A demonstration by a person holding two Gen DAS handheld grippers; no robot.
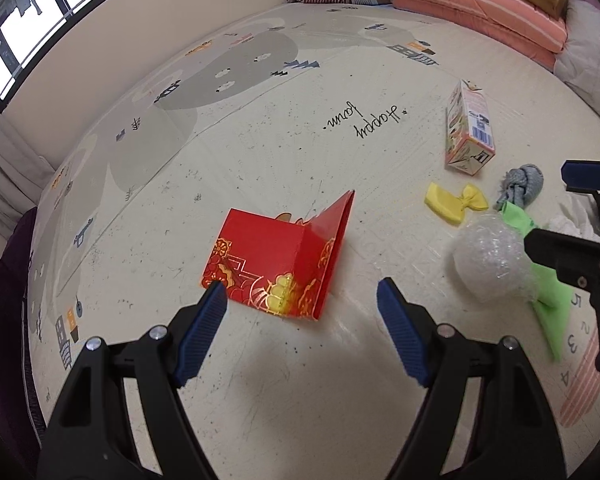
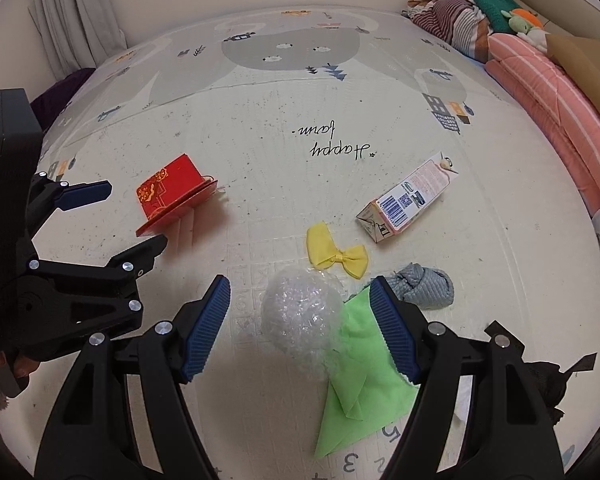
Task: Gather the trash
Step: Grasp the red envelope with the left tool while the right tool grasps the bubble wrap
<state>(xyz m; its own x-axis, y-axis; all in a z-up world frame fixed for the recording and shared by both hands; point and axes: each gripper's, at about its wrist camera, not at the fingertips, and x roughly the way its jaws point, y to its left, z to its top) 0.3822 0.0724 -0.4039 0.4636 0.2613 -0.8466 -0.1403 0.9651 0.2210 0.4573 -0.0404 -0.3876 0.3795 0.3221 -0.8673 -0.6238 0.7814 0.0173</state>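
Jaws of both grippers spread, glossy red box [image 1: 276, 264], crinkly bubble-wrap ball [image 2: 300, 316]

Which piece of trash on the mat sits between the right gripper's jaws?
The clear bubble wrap ball, lying partly on the green paper; every other piece lies outside those jaws.

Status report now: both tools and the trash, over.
Left tool open before red box. Right tool open around bubble wrap ball. Green cloth underneath.
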